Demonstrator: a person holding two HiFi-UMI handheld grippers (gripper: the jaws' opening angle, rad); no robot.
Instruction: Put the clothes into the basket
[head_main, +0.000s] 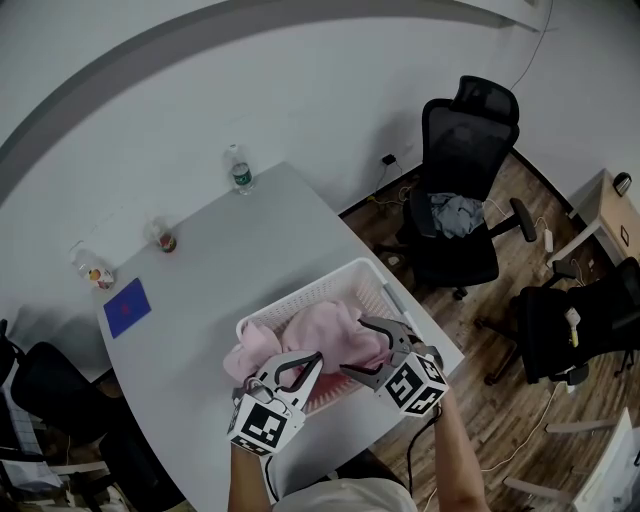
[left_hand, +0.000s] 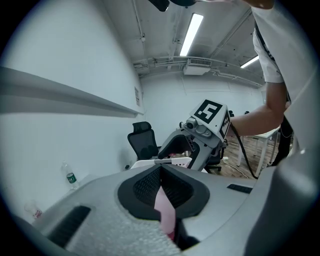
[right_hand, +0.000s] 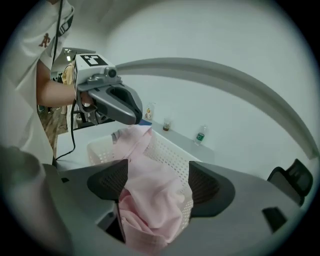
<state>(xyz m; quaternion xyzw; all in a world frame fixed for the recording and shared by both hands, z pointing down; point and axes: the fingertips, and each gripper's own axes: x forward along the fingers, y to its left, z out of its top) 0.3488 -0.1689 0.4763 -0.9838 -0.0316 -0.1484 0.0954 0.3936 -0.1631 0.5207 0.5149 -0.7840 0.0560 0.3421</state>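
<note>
Cloth in basket, L tool pinching it

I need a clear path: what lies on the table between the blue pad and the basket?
Nothing; the head view shows bare table between blue pad and basket.

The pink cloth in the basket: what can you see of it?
The pink cloth is soft, thin-looking fabric, crumpled in loose folds. It lies in the white perforated basket on the pale table, one part spilling over a rim. The left tongs are shut on a fold of it; the right tongs stand open around it, not pressing.
</note>
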